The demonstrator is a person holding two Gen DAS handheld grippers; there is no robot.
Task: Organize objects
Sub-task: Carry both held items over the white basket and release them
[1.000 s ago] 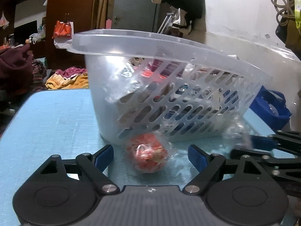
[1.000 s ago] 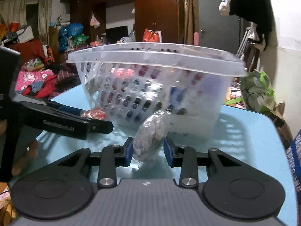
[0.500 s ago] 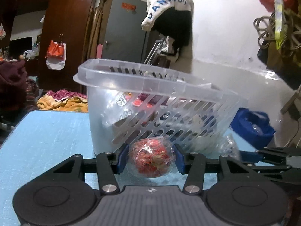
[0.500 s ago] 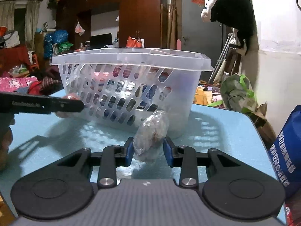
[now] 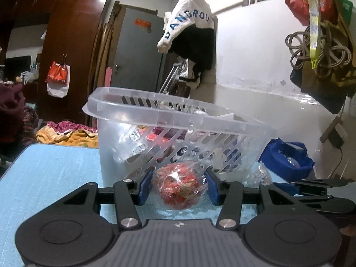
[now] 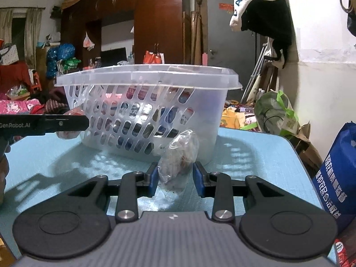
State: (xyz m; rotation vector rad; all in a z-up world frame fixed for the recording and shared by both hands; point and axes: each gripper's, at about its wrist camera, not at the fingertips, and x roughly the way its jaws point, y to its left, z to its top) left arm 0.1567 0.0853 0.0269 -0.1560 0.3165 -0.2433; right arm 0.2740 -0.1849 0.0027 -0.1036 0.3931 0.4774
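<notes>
A round red bundle (image 5: pixel 179 187) wrapped in crinkled clear film sits between the blue pads of the left claw (image 5: pixel 178 188), which is closed onto it from both sides; the film bulges past the pads and catches the light, and yellowish scraps show among the red inside. It is held low, just in front of the basket's near wall. In the right wrist view the same bundle (image 6: pixel 70 123) shows only as a pale red lump half hidden behind the left claw's black finger.

The right claw (image 6: pixel 175 179) is closed on a second packet (image 6: pixel 180 155), a taller, narrower wad of clear plastic with brownish and reddish contents, standing upright and slightly tilted between the blue pads. Its top rises above the pads, in front of the lower wall of the basket; whether its bottom touches the worktop I cannot tell. From the left wrist camera this packet (image 5: pixel 259 173) is a blurry clear mass beside the basket's right corner.

The basket (image 6: pixel 146 84) is translucent white plastic with slotted walls and a wide flat rim, and it stands on the pale blue worktop (image 6: pixel 255 155). Through the slots, red, blue and white items and more shiny wrapping are visible, though they are too jumbled to tell apart.

A blue printed bag (image 6: pixel 338 178) stands at the worktop's right edge.
</notes>
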